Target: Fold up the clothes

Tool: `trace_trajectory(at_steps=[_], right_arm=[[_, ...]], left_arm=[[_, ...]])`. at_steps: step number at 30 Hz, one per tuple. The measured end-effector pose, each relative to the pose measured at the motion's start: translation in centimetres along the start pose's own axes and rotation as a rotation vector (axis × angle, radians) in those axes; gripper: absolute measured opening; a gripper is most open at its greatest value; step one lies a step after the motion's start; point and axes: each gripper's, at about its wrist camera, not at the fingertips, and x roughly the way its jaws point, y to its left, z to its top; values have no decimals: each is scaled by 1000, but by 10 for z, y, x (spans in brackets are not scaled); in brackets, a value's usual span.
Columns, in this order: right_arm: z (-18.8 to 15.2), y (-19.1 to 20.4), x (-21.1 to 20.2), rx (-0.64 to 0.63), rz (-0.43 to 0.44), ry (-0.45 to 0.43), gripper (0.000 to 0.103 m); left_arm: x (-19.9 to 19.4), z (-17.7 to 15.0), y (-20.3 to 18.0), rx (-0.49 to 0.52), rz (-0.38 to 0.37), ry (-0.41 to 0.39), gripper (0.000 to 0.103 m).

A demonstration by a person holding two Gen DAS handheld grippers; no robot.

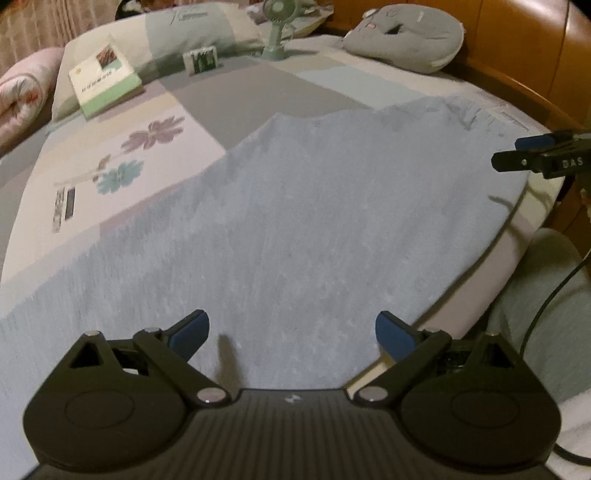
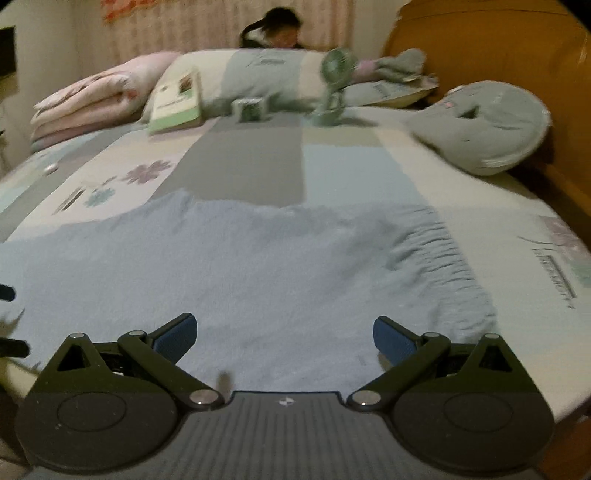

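The bed (image 1: 192, 96) with its patchwork sheet carries a pale blue garment (image 1: 295, 221) spread flat along the near edge, its gathered band, possibly a waistband though the blur makes that unsure, lying toward the wooden headboard side. Behind it rest a grey cushion (image 2: 491, 125), a green-and-white book (image 1: 105, 79) and a small green fan (image 1: 277, 26). Both the left gripper (image 1: 291, 332) and the right gripper (image 2: 282, 334) hover just above the garment's near edge with fingers wide apart, holding nothing.
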Motion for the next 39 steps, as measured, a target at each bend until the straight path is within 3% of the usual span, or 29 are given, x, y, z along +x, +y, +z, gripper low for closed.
trace_trajectory(at_steps=[6, 15, 19, 24, 30, 39], right_arm=[[-19, -2, 26, -47, -30, 69, 103], [-19, -32, 10, 38, 4, -45, 103], [-24, -48, 13, 92, -10, -18, 103], [-32, -63, -22, 218, 35, -107, 103], [-51, -83, -31, 325, -2, -107, 103], [-31, -81, -23, 328, 129, -166, 103]], left_arm=[[5, 4, -8, 11, -5, 15, 97], [20, 13, -16, 8, 8, 46, 97], [26, 14, -24, 26, -2, 57, 97], [26, 17, -27, 31, 6, 62, 97], [25, 27, -37, 56, -7, 36, 97], [43, 57, -69, 144, -27, 6, 97]])
